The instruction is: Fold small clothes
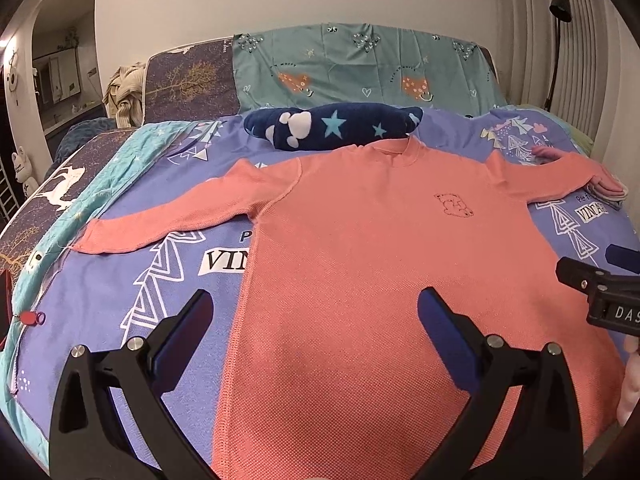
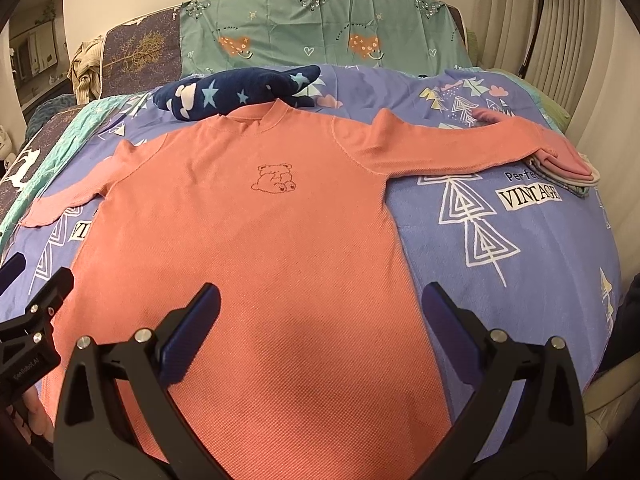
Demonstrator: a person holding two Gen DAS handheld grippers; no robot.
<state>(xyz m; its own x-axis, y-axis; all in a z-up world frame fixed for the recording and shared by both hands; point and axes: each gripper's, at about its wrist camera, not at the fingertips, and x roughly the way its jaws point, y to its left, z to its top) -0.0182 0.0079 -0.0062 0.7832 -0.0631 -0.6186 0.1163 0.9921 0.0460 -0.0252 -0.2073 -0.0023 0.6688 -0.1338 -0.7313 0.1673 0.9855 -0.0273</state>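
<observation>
A salmon-pink long-sleeved shirt (image 1: 360, 248) with a small bear outline on the chest lies flat, front up, sleeves spread, on a purple bedspread (image 1: 120, 280). It also shows in the right wrist view (image 2: 248, 248). My left gripper (image 1: 316, 312) is open and empty, hovering over the shirt's lower left edge. My right gripper (image 2: 320, 304) is open and empty, hovering over the shirt's lower right edge. Each gripper shows at the edge of the other's view: the right one (image 1: 600, 288) and the left one (image 2: 28, 320).
A navy star-print plush (image 1: 332, 128) lies just beyond the collar. A small stack of folded pink clothes (image 2: 568, 168) sits under the right cuff. A teal sheet (image 1: 360, 68) covers the headboard. A floor lamp (image 1: 558, 32) stands at the right.
</observation>
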